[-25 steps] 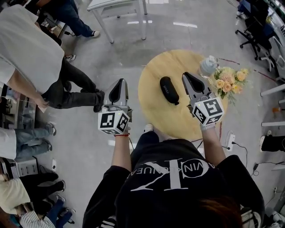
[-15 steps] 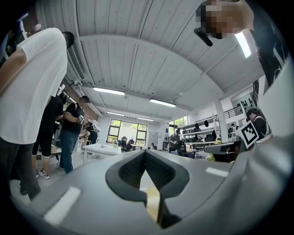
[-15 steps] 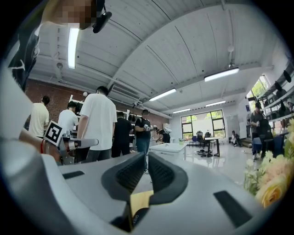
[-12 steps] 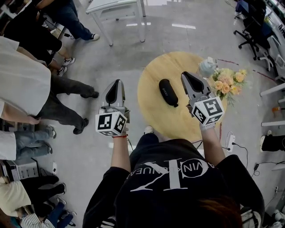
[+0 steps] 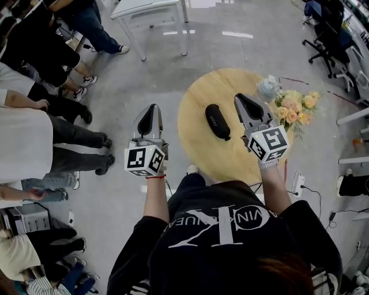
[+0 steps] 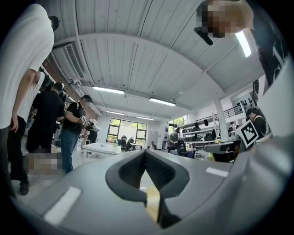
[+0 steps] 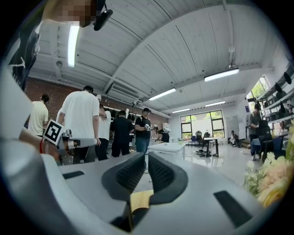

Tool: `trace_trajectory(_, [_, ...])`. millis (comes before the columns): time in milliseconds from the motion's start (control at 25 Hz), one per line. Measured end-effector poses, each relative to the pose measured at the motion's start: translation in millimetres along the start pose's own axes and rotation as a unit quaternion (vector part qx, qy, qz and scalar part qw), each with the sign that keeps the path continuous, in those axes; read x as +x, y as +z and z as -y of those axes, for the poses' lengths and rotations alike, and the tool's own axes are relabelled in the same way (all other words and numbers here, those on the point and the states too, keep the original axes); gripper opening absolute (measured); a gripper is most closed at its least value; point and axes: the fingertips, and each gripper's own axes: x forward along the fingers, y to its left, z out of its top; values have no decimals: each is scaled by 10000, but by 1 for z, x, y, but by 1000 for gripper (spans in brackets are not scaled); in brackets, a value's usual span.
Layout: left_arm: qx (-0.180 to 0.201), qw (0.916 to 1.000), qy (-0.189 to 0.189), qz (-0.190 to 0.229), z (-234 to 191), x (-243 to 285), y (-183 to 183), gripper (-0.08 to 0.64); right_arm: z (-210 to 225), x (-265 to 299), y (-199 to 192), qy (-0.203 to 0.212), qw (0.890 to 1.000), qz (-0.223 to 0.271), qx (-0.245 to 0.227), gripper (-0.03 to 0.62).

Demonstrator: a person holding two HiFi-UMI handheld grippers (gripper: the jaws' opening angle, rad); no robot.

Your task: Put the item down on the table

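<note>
A black oblong case (image 5: 217, 121) lies flat on the round wooden table (image 5: 199, 147), untouched by either gripper. My right gripper (image 5: 240, 99) hovers over the table just right of the case, jaws shut with nothing between them. Its own view shows the ribbed pads (image 7: 133, 172) meeting at the tip (image 7: 147, 156), pointed out level across the room. My left gripper (image 5: 151, 109) hangs over the floor left of the table, also shut and empty; in its view the jaws (image 6: 145, 153) close to a point.
A bunch of peach flowers (image 5: 295, 107) and a pale vase (image 5: 268, 87) stand on the table's right edge. Several people (image 5: 40, 138) stand at the left. A white table (image 5: 151, 8) is at the back, office chairs (image 5: 330, 34) at the far right.
The people on the left have shifted about. Both grippers and the black case have stayed almost where they were.
</note>
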Motion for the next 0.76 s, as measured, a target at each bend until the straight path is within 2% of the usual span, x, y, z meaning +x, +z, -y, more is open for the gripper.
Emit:
trace_trajectory(520, [-16,9999,-9,-148,0,-3,-9,11,-6,0,-6,109,9999,-78,54,34])
trace_trajectory(760, [-19,9996,-61,-273,8,-8,-22,11,-11,-6,-16,253,9994,-218,-103,32])
